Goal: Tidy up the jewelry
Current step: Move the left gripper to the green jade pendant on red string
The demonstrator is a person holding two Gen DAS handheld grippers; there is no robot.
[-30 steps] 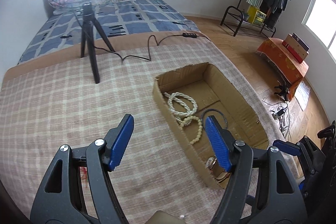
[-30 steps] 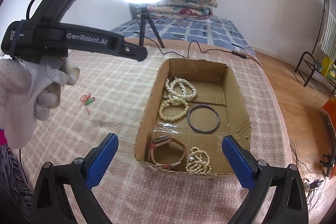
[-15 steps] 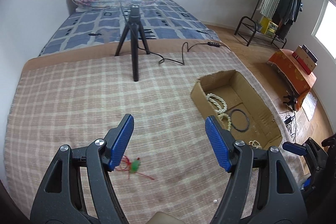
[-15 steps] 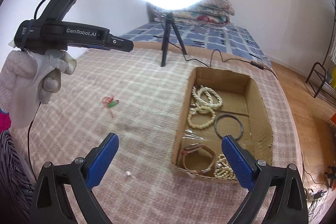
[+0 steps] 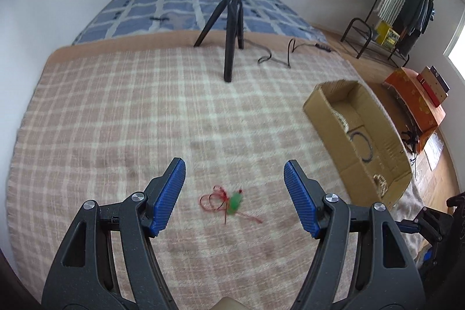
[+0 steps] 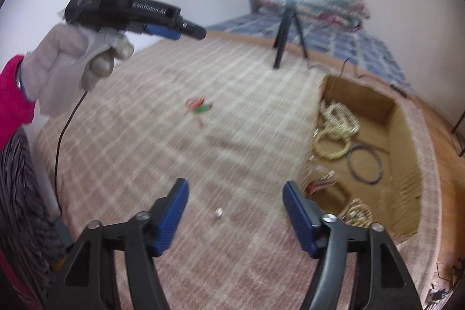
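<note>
One small trinket [image 5: 229, 201] lies on the checked blanket [image 5: 116, 112] between the spread blue fingers of the left claw [image 5: 234, 182]: a loop of thin red cord knotted to a blurred green bead, with loose red tails. Its long axis runs from about 10 o'clock, where the loop sits, towards 4 o'clock, where a tail trails off. Both claws gape wide and hold nothing; the right claw [image 6: 235, 201] hangs over a tiny pale bead [image 6: 218, 212]. At 3 o'clock of the trinket, well apart, the cardboard box [image 5: 322, 118] holds pearl strands [image 6: 337, 118], a dark bangle [image 6: 364, 163] and a watch whose detail is blurred
</note>
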